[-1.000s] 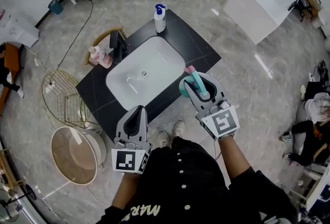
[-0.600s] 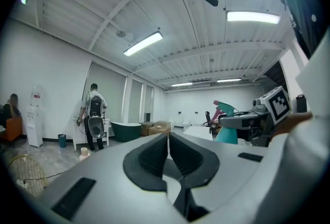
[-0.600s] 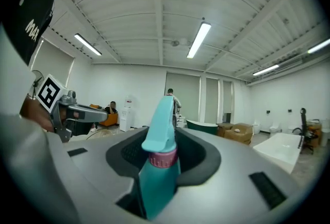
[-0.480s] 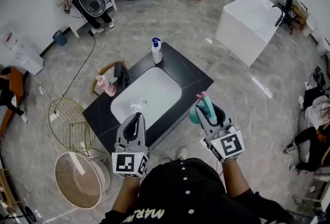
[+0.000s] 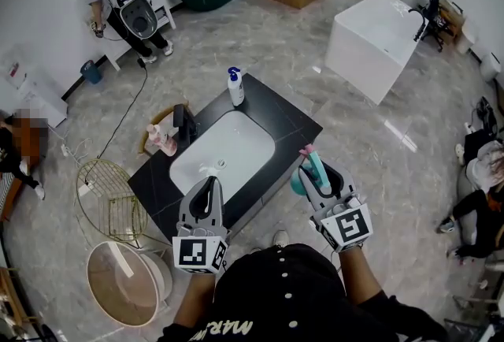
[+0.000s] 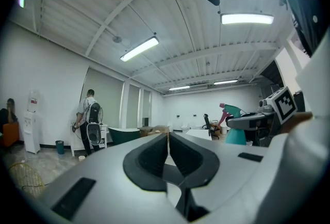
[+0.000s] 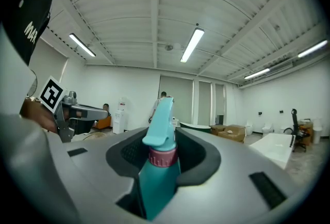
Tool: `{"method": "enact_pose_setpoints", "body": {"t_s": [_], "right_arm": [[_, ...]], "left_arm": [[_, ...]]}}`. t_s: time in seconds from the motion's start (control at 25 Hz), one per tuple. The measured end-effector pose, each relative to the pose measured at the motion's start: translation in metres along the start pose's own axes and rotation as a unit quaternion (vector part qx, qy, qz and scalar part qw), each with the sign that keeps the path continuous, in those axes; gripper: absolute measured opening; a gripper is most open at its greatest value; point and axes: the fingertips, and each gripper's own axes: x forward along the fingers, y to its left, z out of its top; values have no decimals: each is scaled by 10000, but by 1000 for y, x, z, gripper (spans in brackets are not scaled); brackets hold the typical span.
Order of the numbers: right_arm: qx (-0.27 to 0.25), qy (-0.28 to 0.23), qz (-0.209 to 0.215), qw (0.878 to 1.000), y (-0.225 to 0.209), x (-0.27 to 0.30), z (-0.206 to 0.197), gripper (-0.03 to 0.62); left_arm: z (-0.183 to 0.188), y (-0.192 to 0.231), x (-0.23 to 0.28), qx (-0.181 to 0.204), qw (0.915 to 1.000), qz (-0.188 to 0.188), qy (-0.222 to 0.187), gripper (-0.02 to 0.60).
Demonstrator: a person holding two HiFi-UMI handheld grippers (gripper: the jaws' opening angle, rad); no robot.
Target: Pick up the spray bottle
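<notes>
Two jaws of the right gripper (image 7: 165,148) stand partly open and are clamped on the bottle (image 7: 161,166) at its neck. The trigger head rises above them and the teal body hangs below. The grip looks centred and the bottle sits upright between the jaws.

The left gripper (image 6: 168,140) has its jaws closed together with nothing between them. It is held level at the person's left and takes no part in the lift.

Change since a second ago:
- The bottle then hung above the front edge of the counter (image 5: 293,121), just beside the sink (image 5: 236,145).
- It now hangs off that edge, over the floor (image 5: 370,175), near the counter's right corner and touching nothing but the jaws.
- Both grippers have come up and back toward the person. The counter now looks smaller and farther off in the head view.
- The right jaws have kept the same spread on the neck throughout.

Meaning for the task: we judge the pick-up complete, since the bottle is carried wholly by the right gripper and is clear of its support. What remains is to hold it steady. Because the grip is at the neck, with most of the weight below it, we expect the body to swing if the gripper is tilted or moved sharply. We therefore advise slow, level travel and no loosening of the jaws.
</notes>
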Motion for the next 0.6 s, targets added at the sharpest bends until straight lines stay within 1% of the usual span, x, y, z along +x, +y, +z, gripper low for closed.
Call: {"method": "enact_pose_setpoints", "body": {"t_s": [0.2,0.32,0.48,0.6], "right_arm": [[82,78,75,9999,7,0,1,127],[-5,-19,77,10000,4,2,-2,127],[138,41,86,9999,8,2,-1,127],[99,1,61,9999,6,1,-1,127]], "left_arm": [[-1,-2,-5,-5,10000,34,4,20],[-4,-2,-5,-8,10000,34,17,20],[-4,-3,-6,33,10000,12,44,20],[-4,-5,-5,40,10000,-9,67,20]]}}
